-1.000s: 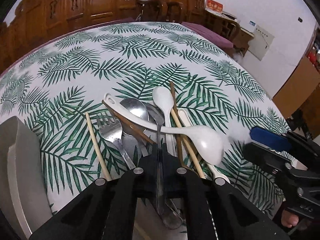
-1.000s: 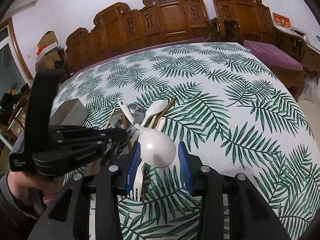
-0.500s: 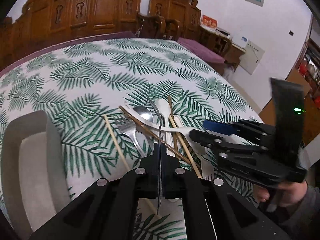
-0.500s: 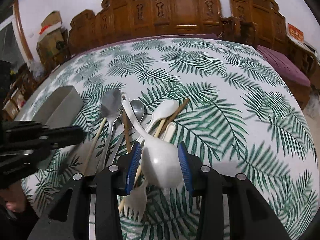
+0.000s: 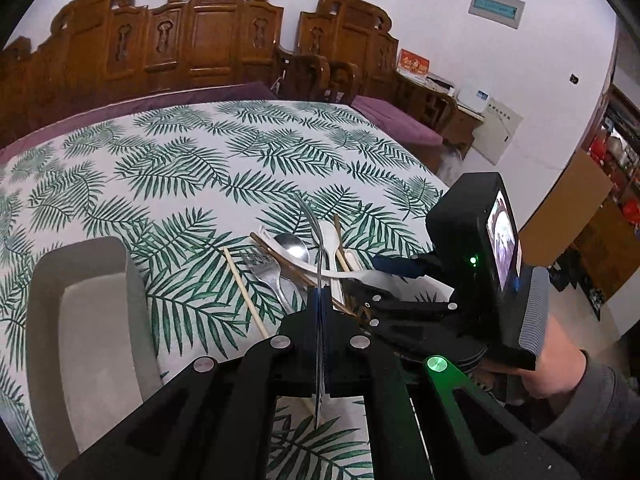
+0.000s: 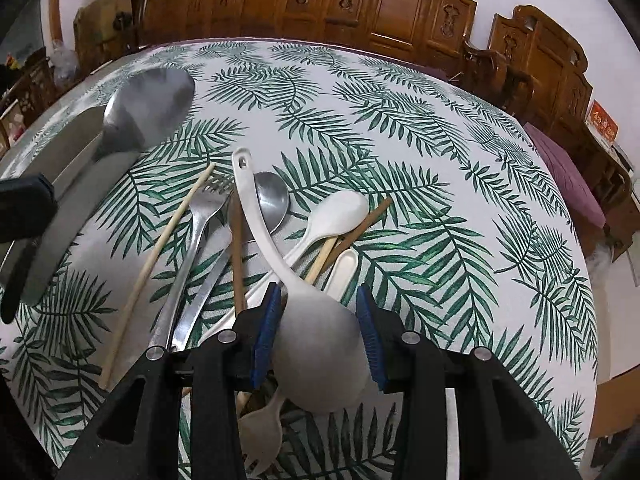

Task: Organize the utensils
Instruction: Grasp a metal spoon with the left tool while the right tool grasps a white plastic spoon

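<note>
My left gripper (image 5: 320,300) is shut on a large steel spoon (image 5: 318,248), held edge-on above the table; its bowl shows in the right wrist view (image 6: 148,108). My right gripper (image 6: 318,320) is open, its blue pads on either side of the bowl of a white ladle (image 6: 316,344) lying on the utensil pile. The pile holds a steel fork (image 6: 200,216), a steel spoon (image 6: 272,200), a white spoon (image 6: 336,212), brown chopsticks (image 6: 238,256), a pale chopstick (image 6: 160,256) and a white plastic fork (image 6: 260,436). A grey tray (image 5: 80,320) stands left of the pile.
The table carries a green leaf-print cloth (image 6: 440,160). Carved wooden chairs (image 5: 200,40) line its far side. The table edge falls away on the right, beyond it a cardboard box (image 5: 568,200) stands on the floor.
My left gripper has lifted the large steel spoon off the pile and drawn back upward. My right gripper has moved in low over the pile, its pads now beside the white ladle's bowl.
</note>
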`<move>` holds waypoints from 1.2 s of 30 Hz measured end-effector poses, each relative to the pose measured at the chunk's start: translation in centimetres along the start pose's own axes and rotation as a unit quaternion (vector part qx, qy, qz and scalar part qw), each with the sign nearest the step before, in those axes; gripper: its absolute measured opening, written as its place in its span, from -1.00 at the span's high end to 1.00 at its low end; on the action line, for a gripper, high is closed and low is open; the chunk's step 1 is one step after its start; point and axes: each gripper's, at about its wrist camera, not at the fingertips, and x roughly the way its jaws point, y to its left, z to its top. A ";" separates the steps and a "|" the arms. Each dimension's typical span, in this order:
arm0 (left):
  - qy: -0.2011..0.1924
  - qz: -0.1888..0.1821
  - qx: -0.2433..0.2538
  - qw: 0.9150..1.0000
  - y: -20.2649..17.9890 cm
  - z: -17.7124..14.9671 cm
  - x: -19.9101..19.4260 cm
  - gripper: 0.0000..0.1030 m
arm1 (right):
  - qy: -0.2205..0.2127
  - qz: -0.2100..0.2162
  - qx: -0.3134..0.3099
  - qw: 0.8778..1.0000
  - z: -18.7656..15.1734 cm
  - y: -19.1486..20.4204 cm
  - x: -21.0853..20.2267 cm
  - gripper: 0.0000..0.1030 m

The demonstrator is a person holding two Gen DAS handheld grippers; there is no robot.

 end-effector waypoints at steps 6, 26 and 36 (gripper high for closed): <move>-0.003 0.002 0.002 1.000 -0.1 0.1 -0.3 1.00 | -0.012 -0.012 0.011 1.000 0.0 -1.1 -0.7 0.37; -0.001 0.006 -0.003 1.000 0.2 0.0 0.1 0.99 | -0.028 -0.024 0.082 0.996 0.2 -7.4 -1.0 0.95; -0.002 0.008 -0.002 1.000 0.3 -0.1 0.1 0.99 | -0.044 -0.005 0.090 0.995 0.0 -8.0 -1.8 0.99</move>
